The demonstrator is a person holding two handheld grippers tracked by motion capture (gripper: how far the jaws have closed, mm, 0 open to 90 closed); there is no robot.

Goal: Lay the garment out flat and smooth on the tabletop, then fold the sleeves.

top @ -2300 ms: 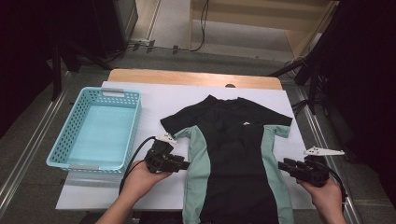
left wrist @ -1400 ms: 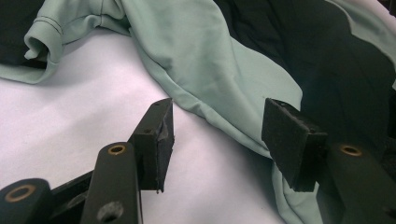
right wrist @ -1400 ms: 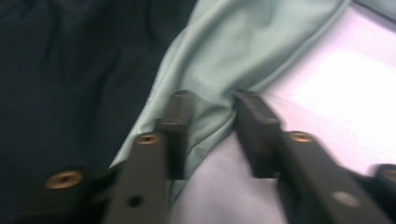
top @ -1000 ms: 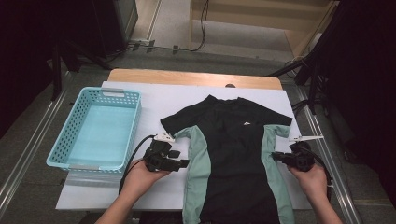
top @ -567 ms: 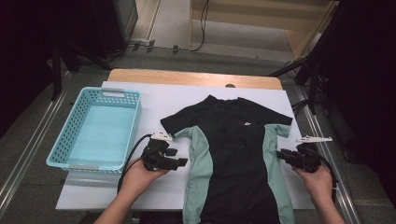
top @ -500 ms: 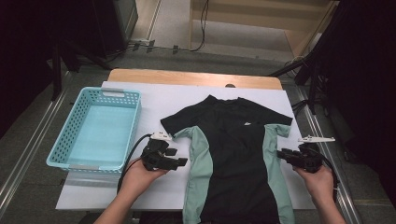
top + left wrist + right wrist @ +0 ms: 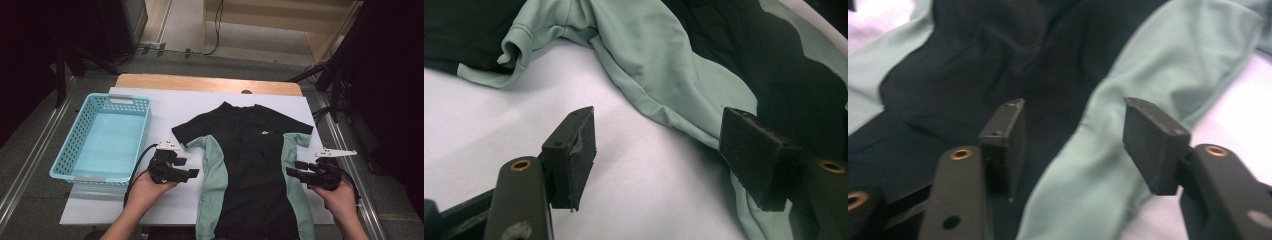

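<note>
Black-and-green shirt (image 7: 252,170) flat on the white table (image 7: 172,107), both my grippers beside it.
My left gripper (image 7: 192,173), off the shirt's left edge, and my right gripper (image 7: 292,169), over the right green panel, have jaws just opened, nothing pinched between them. Blue basket (image 7: 75,150) sits far left.
</note>
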